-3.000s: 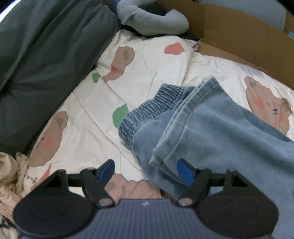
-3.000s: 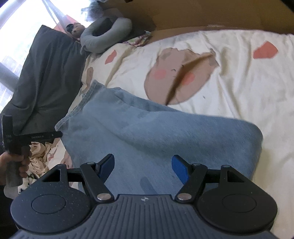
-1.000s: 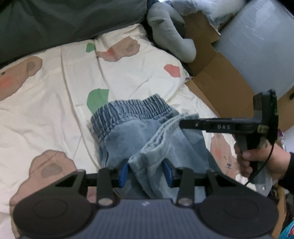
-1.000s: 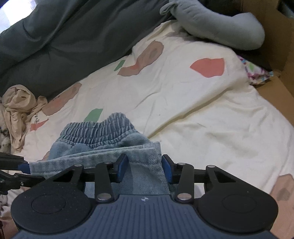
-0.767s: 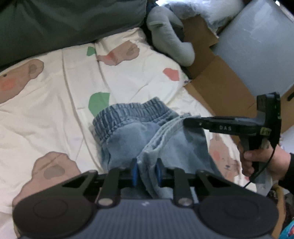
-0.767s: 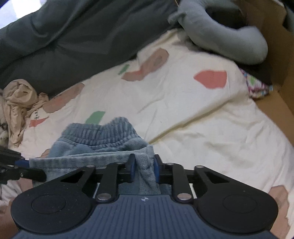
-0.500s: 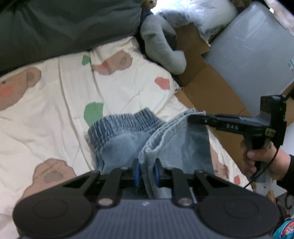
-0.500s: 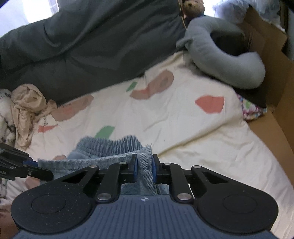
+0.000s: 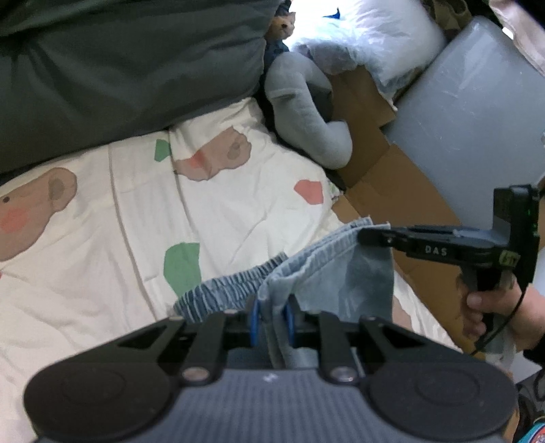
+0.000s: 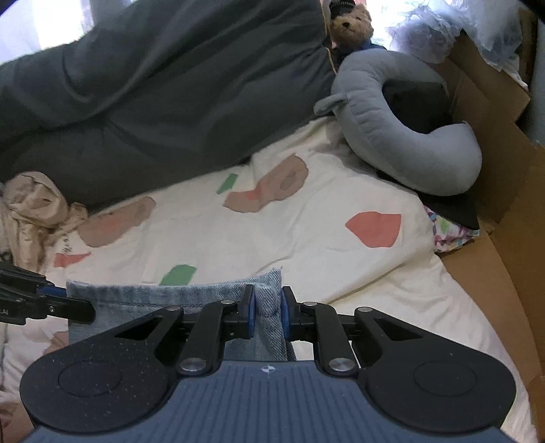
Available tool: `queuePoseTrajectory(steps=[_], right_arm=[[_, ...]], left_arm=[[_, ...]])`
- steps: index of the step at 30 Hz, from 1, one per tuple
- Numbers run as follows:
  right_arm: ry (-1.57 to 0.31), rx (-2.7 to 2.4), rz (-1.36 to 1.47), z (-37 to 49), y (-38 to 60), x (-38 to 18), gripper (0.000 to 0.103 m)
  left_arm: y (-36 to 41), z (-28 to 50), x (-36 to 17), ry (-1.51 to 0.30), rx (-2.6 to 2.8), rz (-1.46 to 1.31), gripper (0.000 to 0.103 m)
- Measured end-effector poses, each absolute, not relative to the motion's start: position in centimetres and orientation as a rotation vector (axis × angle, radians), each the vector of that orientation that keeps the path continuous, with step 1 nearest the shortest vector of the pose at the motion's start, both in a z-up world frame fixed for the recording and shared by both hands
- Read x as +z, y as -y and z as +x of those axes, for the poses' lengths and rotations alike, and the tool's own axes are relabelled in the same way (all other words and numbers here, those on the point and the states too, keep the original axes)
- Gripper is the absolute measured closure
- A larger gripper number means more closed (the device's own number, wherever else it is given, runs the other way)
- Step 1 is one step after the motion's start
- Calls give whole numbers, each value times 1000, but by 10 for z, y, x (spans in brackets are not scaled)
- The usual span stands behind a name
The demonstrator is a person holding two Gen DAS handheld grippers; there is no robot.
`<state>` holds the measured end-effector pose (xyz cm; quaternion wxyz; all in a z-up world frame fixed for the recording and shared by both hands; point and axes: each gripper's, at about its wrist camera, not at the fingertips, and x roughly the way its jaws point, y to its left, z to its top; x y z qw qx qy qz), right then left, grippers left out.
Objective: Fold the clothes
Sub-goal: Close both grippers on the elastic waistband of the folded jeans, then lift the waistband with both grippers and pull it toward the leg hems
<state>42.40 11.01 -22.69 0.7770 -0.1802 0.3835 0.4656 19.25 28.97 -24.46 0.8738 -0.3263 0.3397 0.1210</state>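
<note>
A pair of light-blue jeans is held up off the bedsheet by both tools. In the left wrist view the left gripper is seen pinched tight on a hem edge of the denim, the fabric being squeezed between the blue pads and running down behind the tool body. In the right wrist view the right gripper is likewise clamped on a bunched corner of the same hem, with a small fold of denim standing up between its narrow fingers. The hem is stretched nearly straight between the two grippers, and the elastic waistband is seen hanging lower, just above the sheet. The right tool is gripped by a hand at the right edge of the left view. Compared with three seconds ago, when both pairs of fingers stood wide apart over the garment lying flat on the bed, the fingers have been closed on the hem and the jeans have been lifted; over the last half second the hem has been raised further and drawn tauter. A dark duvet, a grey neck pillow, a teddy bear and cardboard are seen around the bed.
</note>
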Motion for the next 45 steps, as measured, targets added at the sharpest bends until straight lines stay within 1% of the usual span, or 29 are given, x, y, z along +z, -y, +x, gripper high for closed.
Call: queuePoseTrajectory(steps=[4, 13, 18, 21, 22, 24, 25, 26, 28, 30, 32, 35, 38, 43, 45], right_arm=[[-857, 969, -442, 425, -127, -239, 88], [-865, 912, -492, 428, -148, -250, 88], [-873, 870, -539, 429, -159, -265, 88], [-882, 847, -557, 430, -165, -273, 88], [-890, 845, -552, 430, -166, -275, 88], [-908, 842, -542, 432, -168, -278, 87], [-899, 839, -541, 431, -167, -276, 84], [-888, 836, -540, 431, -165, -272, 82], [-849, 827, -517, 428, -158, -260, 68], [-837, 841, -478, 426, -148, -250, 62], [-838, 870, -459, 419, -143, -247, 62], [-845, 913, -441, 405, -139, -248, 62], [-862, 950, -443, 388, -142, -259, 63], [-867, 947, -426, 375, -145, -280, 63], [-863, 947, -425, 375, -147, -286, 63]], left_arm=[[-301, 198, -263, -741, 271, -718, 87], [-308, 209, -261, -766, 286, -699, 87], [-316, 217, -287, -813, 316, -727, 86], [-315, 219, -288, -811, 299, -692, 85], [-316, 218, -288, -814, 299, -693, 83], [-319, 214, -288, -818, 316, -711, 72], [-319, 210, -285, -815, 342, -702, 62], [-318, 206, -281, -807, 358, -677, 59], [-315, 199, -271, -785, 349, -617, 59], [-316, 193, -260, -761, 357, -591, 59], [-317, 190, -250, -721, 352, -594, 67], [-310, 194, -240, -688, 316, -586, 73], [-297, 204, -243, -692, 251, -569, 78], [-283, 214, -261, -733, 205, -522, 78], [-286, 215, -272, -748, 214, -525, 81]])
